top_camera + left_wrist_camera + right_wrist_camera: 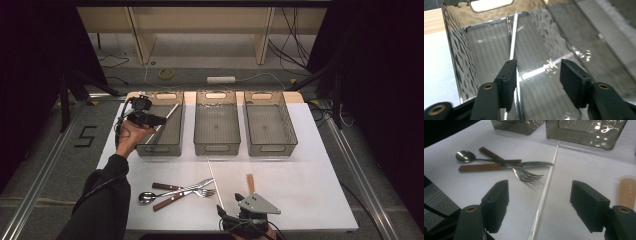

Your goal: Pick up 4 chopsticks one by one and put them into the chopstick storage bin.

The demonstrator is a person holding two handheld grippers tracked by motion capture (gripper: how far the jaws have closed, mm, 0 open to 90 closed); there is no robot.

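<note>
My left gripper (146, 118) hangs over the left clear bin (161, 148), held by a hand in a dark sleeve. In the left gripper view its jaws stand open (537, 75) inside the bin (456, 55). A thin silver-white stick (513, 42) runs along the bin floor just by the inner face of the left jaw, leaning up toward the far wall (170, 115). My right gripper (250, 212) rests at the table's near edge, open (540, 205), over a second white stick (546, 187) lying on the table (215, 180).
Two more clear bins stand in the row, the middle one (216, 145) and the right one (272, 145). A spoon (465, 156), a wooden-handled knife (496, 166) and a fork (527, 176) lie crossed left of the stick. A tan handle (628, 191) lies to the right.
</note>
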